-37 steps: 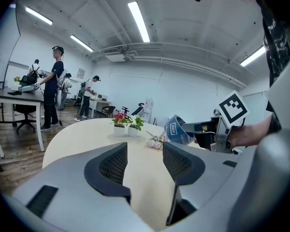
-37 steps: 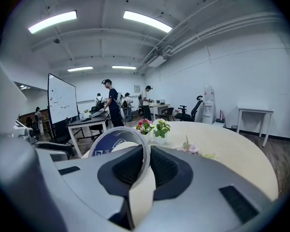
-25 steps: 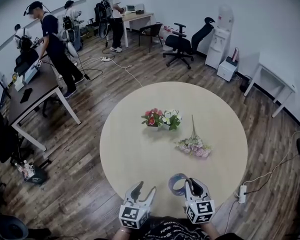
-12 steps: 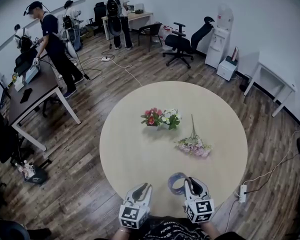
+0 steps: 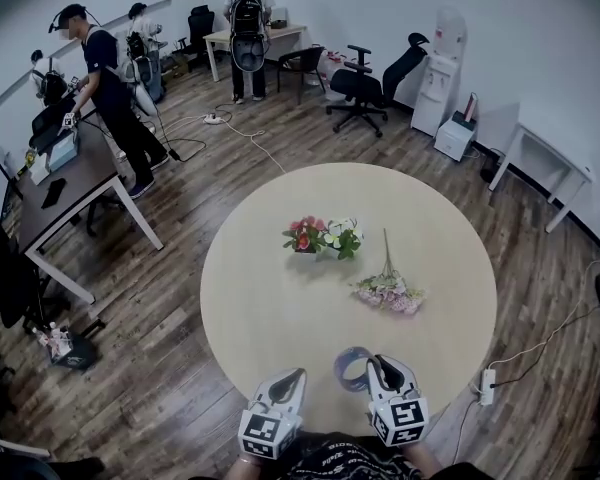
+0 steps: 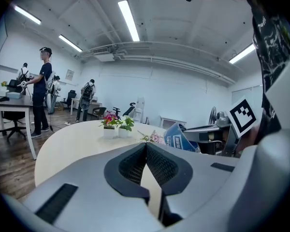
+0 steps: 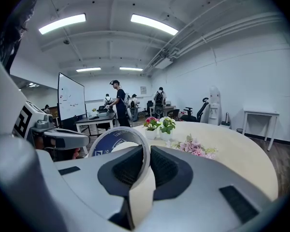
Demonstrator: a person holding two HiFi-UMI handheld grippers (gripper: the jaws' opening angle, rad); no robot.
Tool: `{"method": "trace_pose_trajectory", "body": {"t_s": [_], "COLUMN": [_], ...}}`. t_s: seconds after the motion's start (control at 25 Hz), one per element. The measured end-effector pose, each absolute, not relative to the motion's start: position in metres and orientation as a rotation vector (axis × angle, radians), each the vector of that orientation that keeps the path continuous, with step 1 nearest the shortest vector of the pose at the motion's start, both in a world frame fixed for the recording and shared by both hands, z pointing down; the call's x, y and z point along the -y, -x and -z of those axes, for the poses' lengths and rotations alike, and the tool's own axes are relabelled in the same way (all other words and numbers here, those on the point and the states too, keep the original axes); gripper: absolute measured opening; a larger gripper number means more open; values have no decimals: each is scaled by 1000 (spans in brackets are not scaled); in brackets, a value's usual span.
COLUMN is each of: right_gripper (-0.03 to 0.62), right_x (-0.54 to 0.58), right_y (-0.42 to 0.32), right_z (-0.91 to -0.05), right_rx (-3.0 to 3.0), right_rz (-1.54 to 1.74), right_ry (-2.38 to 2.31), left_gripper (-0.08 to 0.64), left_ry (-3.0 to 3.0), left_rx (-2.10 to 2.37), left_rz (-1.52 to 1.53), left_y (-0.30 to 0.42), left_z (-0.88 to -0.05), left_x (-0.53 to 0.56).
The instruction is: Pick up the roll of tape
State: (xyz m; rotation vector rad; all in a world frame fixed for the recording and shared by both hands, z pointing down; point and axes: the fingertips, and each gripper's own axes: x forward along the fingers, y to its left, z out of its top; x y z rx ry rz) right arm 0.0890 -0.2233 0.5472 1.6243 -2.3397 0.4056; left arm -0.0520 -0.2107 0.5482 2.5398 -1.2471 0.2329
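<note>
The roll of tape (image 5: 351, 368), a ring with a blue printed core, stands on edge above the round table's near rim, clamped in my right gripper (image 5: 372, 368). In the right gripper view the tape's wall (image 7: 141, 149) runs between the two dark pads (image 7: 170, 166), which press on it from both sides. My left gripper (image 5: 292, 379) hovers to the left of the tape, apart from it, jaws shut with nothing between them; in the left gripper view its pads (image 6: 157, 164) meet and the tape (image 6: 178, 140) shows to the right.
The round beige table (image 5: 280, 308) carries two small flower pots (image 5: 323, 238) near its middle and a loose pink flower bunch (image 5: 389, 291) to their right. Desks, office chairs and several people stand at the far side of the room. A power strip (image 5: 483, 387) lies on the floor at right.
My left gripper's jaws have gone from wide apart to shut, with nothing in them. The right gripper and tape have stayed put. A person at the back has walked right.
</note>
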Motion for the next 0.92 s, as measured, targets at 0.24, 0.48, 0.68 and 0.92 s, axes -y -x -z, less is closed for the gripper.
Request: {"method": "trace_pose_trajectory", "body": {"t_s": [0.24, 0.48, 0.68, 0.92], "right_gripper": [57, 57, 57, 57], "right_x": [222, 219, 218, 217], "right_y": [-90, -94, -97, -96], "right_z": [-547, -551, -554, -555], "right_rx": [2333, 2326, 2319, 2318], "right_rz": [-413, -416, -416, -412], "right_ry": [-1620, -1621, -1613, -1611], "left_gripper": [20, 20, 20, 20], "left_ry": [-2512, -2519, -2500, -2499], "left_rx": [1230, 1246, 1250, 1249], "left_rz": [-191, -215, -223, -232], "left_y": [49, 51, 51, 50], "left_z": [-545, -546, -552, -555], "left_x": [210, 211, 211, 211]}}
